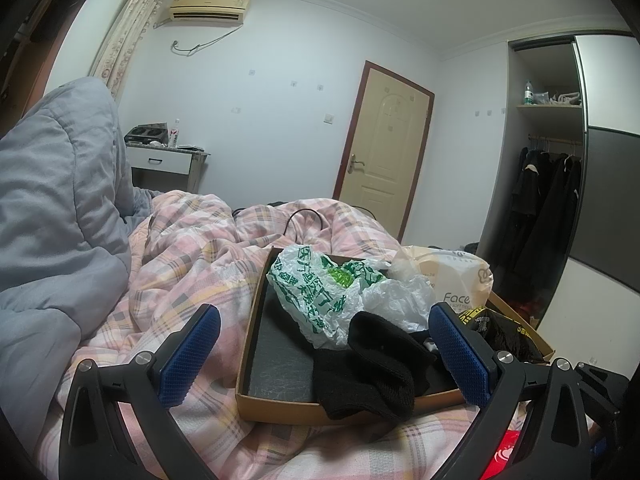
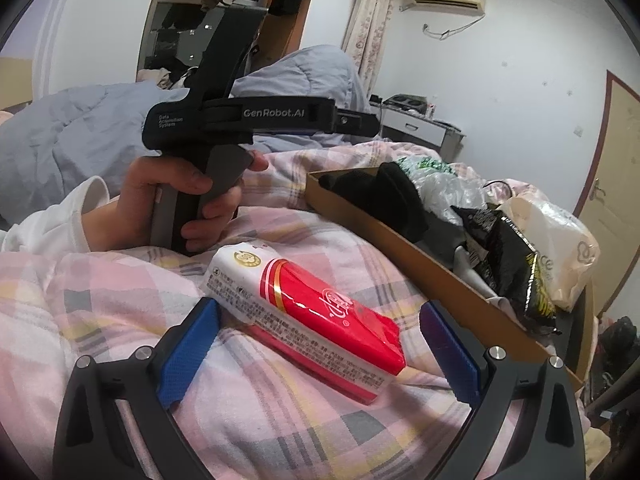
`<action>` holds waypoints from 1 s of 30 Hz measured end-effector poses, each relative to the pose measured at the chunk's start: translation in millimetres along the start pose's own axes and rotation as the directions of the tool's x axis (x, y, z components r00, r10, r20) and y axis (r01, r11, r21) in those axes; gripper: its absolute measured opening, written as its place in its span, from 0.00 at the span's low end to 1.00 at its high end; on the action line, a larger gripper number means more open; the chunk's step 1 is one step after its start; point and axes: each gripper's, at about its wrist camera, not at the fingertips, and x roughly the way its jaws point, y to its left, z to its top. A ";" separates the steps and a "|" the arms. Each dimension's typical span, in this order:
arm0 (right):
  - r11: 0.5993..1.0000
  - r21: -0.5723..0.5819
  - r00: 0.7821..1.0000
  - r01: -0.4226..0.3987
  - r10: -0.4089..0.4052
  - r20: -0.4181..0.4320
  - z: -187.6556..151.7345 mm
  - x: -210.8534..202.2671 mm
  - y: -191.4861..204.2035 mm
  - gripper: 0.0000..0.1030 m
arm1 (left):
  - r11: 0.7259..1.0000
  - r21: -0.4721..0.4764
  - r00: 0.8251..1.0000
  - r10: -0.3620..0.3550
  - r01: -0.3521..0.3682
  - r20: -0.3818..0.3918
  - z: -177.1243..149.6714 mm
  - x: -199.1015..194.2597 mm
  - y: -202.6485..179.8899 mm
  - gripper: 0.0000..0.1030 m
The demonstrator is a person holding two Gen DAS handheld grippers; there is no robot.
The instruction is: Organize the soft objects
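Red tissue pack between right tongs

Glossy plastic tissue pack; cardboard box

A box sits on the quilt; inside lie a sock and a bag (behind it), a tissue pack lying outside

Home bedroom: quilt, wardrobe.
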 end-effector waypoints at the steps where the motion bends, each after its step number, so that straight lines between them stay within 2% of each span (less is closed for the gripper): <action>1: 1.000 -0.001 1.000 0.002 -0.002 0.001 0.1 -0.3 -0.1 0.96 | 1.000 0.001 1.000 0.000 0.000 0.000 0.1 -0.2 0.1 1.00; 3: 1.000 -0.001 1.000 0.000 0.000 0.004 0.1 -1.3 -0.2 0.94 | 1.000 0.001 1.000 0.001 -0.001 0.000 0.3 -0.2 0.2 1.00; 6: 1.000 -0.001 1.000 -0.018 0.018 0.002 0.1 -0.9 -0.3 0.79 | 1.000 0.000 1.000 0.000 0.000 0.000 0.0 -0.1 0.1 1.00; 10: 1.000 -0.002 1.000 -0.028 0.028 0.002 0.1 -1.4 -0.1 0.75 | 1.000 0.000 1.000 0.000 0.000 0.000 0.0 0.1 -0.2 1.00; 14: 0.998 -0.013 0.998 -0.057 0.057 0.001 -0.2 -2.2 2.5 0.64 | 1.000 0.000 1.000 0.000 0.000 0.001 0.2 -0.3 0.3 1.00; 19: 0.996 -0.013 0.996 -0.092 0.092 0.002 -0.8 -2.0 2.9 0.42 | 1.000 0.000 1.000 0.000 0.000 0.000 0.1 -0.1 -0.1 1.00; 25: 0.995 0.000 0.994 -0.100 0.100 0.036 0.0 -7.2 0.8 0.31 | 1.000 0.000 1.000 0.000 0.000 0.000 0.6 -0.2 0.4 1.00; 30: 0.994 0.051 0.992 -0.100 0.096 0.086 1.1 -12.7 -11.9 0.26 | 1.000 0.000 1.000 0.000 0.000 0.000 0.3 -0.1 0.2 1.00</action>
